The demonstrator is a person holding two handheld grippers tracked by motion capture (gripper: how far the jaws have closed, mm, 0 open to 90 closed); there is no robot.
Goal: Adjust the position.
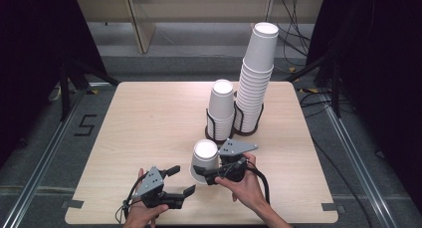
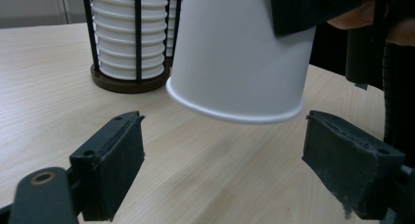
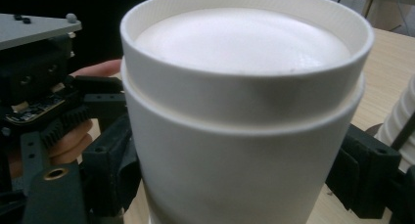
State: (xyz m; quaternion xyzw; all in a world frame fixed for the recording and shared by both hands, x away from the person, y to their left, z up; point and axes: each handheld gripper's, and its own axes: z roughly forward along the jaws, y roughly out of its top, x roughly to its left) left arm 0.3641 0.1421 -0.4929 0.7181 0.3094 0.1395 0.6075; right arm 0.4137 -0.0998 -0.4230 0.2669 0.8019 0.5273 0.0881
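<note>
High view: the left tool (image 1: 181,180) rests low at the worktop's (image 1: 149,118) near edge, jaws apart and gripping nothing. Just to its right, the upside-down paper cup (image 1: 203,161) hangs tilted above the wood, clamped between the right tool's (image 1: 206,174) jaws. Behind stand two cup stacks (image 1: 251,88) in holders.

I can read just 1 sign: a black numeral 5 (image 1: 85,125) marked on the grey floor (image 1: 45,153), left of the table (image 1: 149,118) as the high view shows it. The white cups (image 1: 204,159) I work with carry no print, and neither do my jaws.
</note>
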